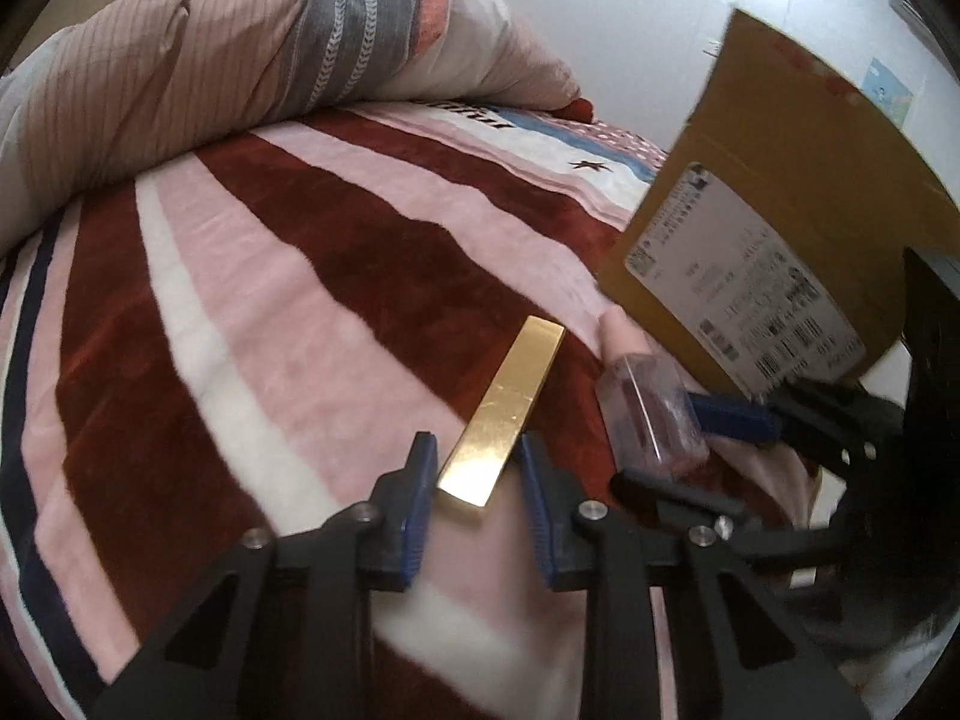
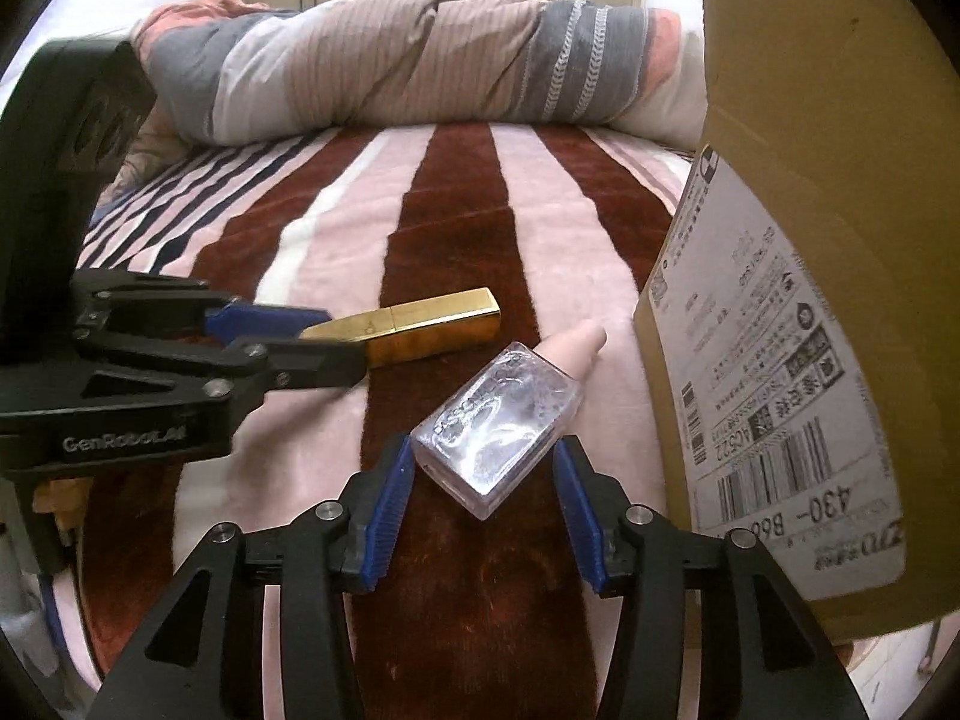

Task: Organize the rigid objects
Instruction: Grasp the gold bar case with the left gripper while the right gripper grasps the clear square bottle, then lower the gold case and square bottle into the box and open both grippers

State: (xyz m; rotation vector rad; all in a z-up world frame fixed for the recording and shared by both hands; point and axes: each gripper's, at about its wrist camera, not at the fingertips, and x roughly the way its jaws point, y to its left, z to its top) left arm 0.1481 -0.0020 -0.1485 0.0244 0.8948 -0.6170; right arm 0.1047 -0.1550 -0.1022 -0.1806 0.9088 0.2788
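A gold rectangular bar (image 1: 504, 414) lies on the striped blanket; it also shows in the right wrist view (image 2: 432, 324). My left gripper (image 1: 477, 459) is open, its blue pads either side of the bar's near end. A clear bottle with a pink cap (image 2: 498, 426) lies to the bar's right; it also shows in the left wrist view (image 1: 651, 414). My right gripper (image 2: 480, 468) is open, its pads either side of the bottle's base. The left gripper also shows in the right wrist view (image 2: 336, 336) and the right gripper in the left wrist view (image 1: 678, 450).
A brown cardboard box (image 2: 798, 240) with a shipping label stands on the right, close to the bottle; it also shows in the left wrist view (image 1: 780, 228). A rolled striped duvet (image 2: 420, 66) lies across the far side of the bed. The blanket (image 1: 270, 330) stretches left.
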